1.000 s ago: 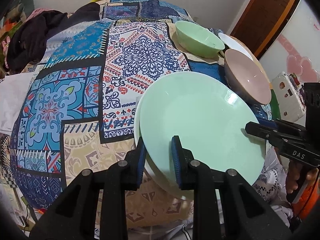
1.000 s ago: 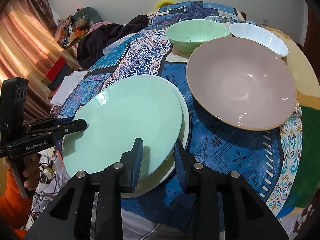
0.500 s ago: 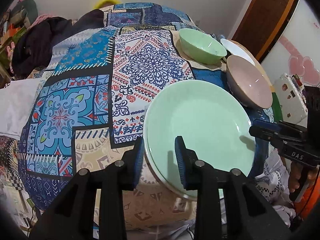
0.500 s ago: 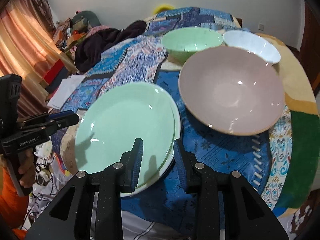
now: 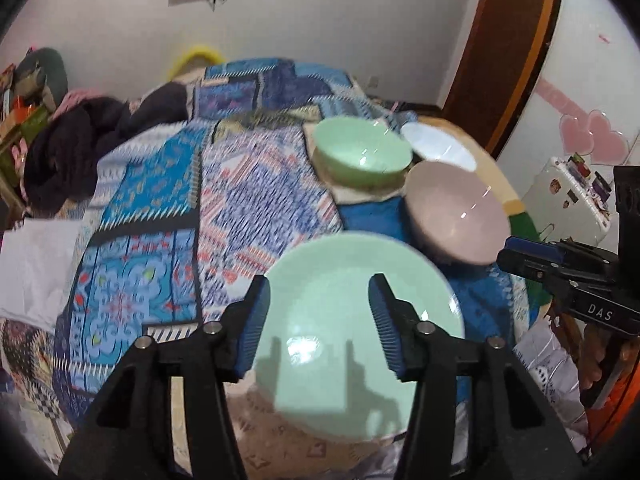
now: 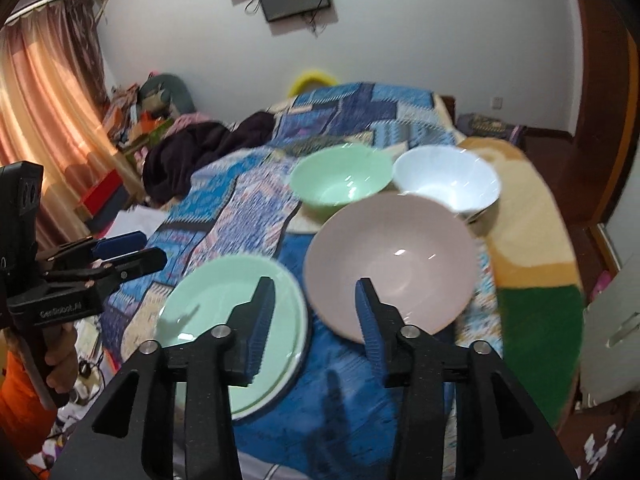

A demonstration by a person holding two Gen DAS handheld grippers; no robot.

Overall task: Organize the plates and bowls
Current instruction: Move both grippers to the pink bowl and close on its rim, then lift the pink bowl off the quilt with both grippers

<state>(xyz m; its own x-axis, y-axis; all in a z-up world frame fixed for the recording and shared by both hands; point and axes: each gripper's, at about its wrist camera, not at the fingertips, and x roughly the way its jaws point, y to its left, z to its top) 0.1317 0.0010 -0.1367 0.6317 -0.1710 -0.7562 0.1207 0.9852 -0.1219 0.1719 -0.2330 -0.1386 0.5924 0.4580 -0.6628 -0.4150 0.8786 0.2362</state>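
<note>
On the bed (image 6: 532,216) I see the pink bowl (image 6: 392,264) just ahead of my right hand-held gripper (image 6: 316,320), nearer it than my left hand-held gripper (image 5: 320,320); the green plate (image 5: 360,312) lies stacked below the left; both have just been opening, holding nothing.
</note>
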